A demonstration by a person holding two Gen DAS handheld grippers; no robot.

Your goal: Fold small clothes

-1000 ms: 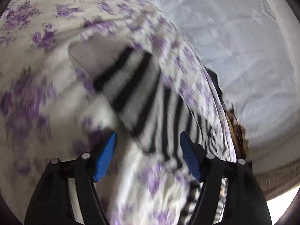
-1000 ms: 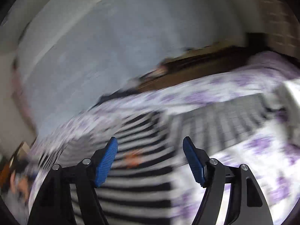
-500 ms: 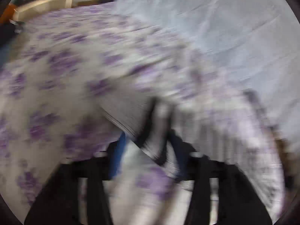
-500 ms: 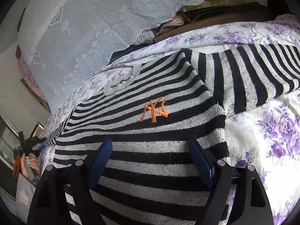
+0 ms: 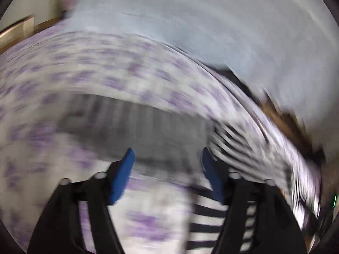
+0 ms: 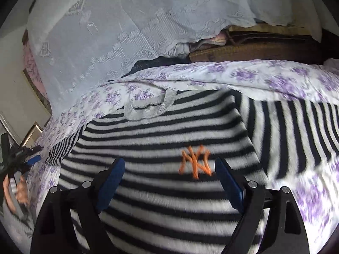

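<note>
A black-and-white striped sweater [image 6: 169,135] with an orange logo [image 6: 196,163] lies flat on the purple-flowered bedsheet [image 6: 264,78], collar at the far side, one sleeve spread right. My right gripper [image 6: 169,180] is open and empty just above the sweater's chest, beside the logo. The left wrist view is badly blurred: my left gripper [image 5: 167,165] is open and empty over the sheet, with the striped sleeve [image 5: 137,124] lying across in front of it. The left gripper also shows in the right wrist view [image 6: 23,160] at the far left, by the sleeve end.
A white lace cloth [image 6: 127,21] hangs behind the bed. A brown wooden headboard or frame [image 6: 254,50] and dark clothing [image 6: 156,63] lie at the bed's far edge. A wooden frame [image 5: 19,31] stands beyond the bed's left side.
The left gripper has let the sleeve go, opened wide and swung fast across the bed. The right gripper has settled lower over the sweater's chest, still open.
</note>
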